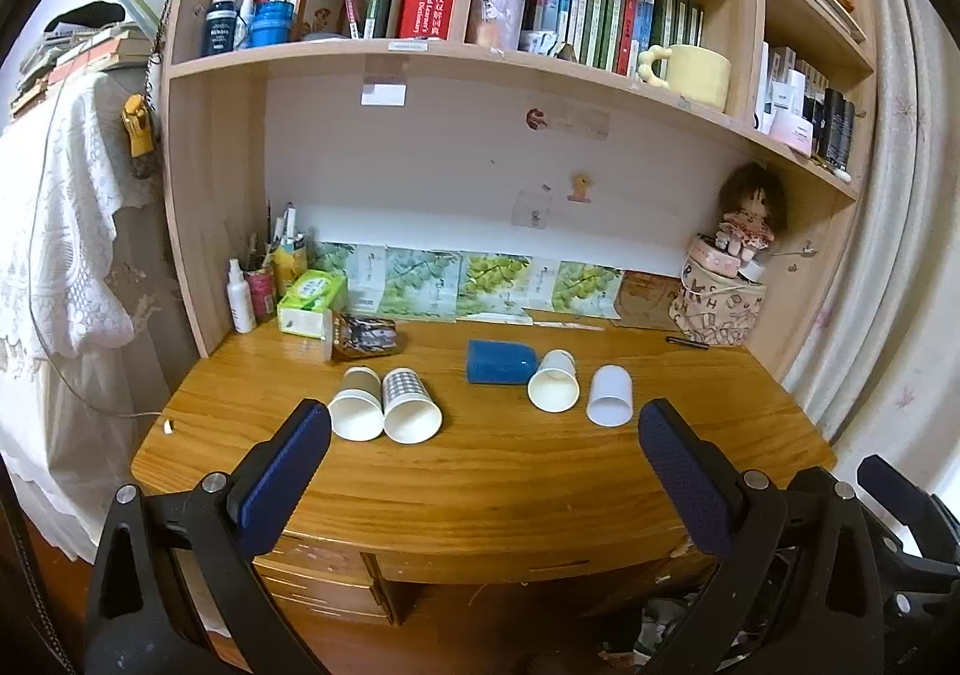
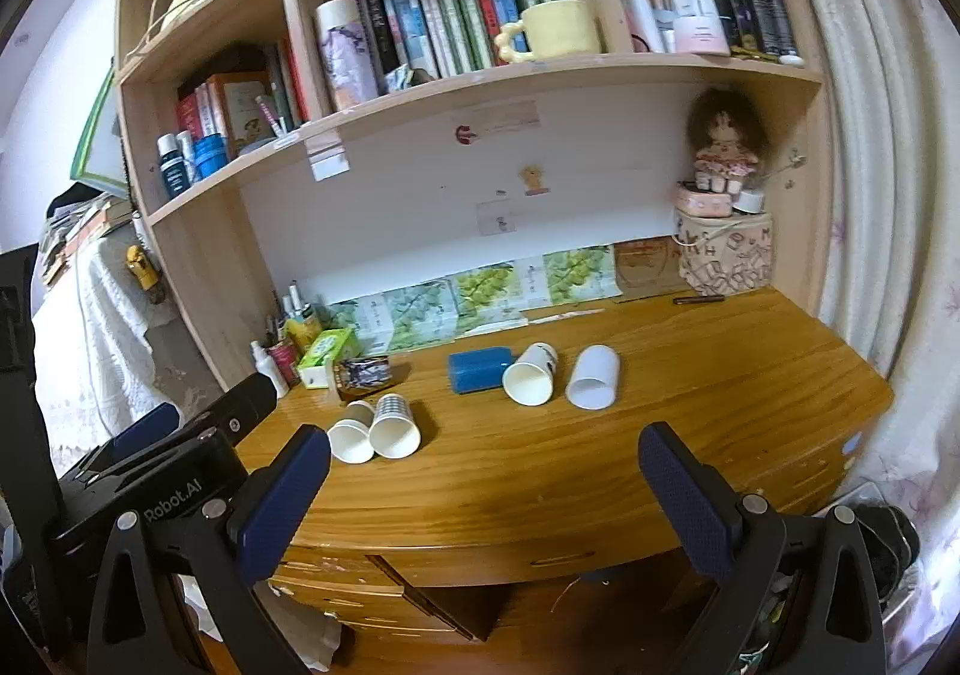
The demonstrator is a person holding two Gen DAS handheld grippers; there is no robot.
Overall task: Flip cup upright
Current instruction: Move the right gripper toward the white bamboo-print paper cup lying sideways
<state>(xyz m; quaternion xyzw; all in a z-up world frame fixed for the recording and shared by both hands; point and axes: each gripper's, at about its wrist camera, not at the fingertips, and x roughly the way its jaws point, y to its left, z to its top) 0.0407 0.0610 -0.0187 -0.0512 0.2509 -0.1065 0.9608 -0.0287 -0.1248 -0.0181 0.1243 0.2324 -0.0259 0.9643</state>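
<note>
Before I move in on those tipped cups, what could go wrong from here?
1. The grey cup and checked cup lie touching, so fingers closing on one may nudge the other.
2. The blue cup, paper cup and white cup are all on their sides, so a bump could roll them.
3. Both the left gripper and right gripper hang open side by side before the desk; they could collide reaching in.

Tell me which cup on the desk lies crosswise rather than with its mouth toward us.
The blue cup: it lies sideways in the middle of the desk, while the four white paper cups show their open mouths.
</note>
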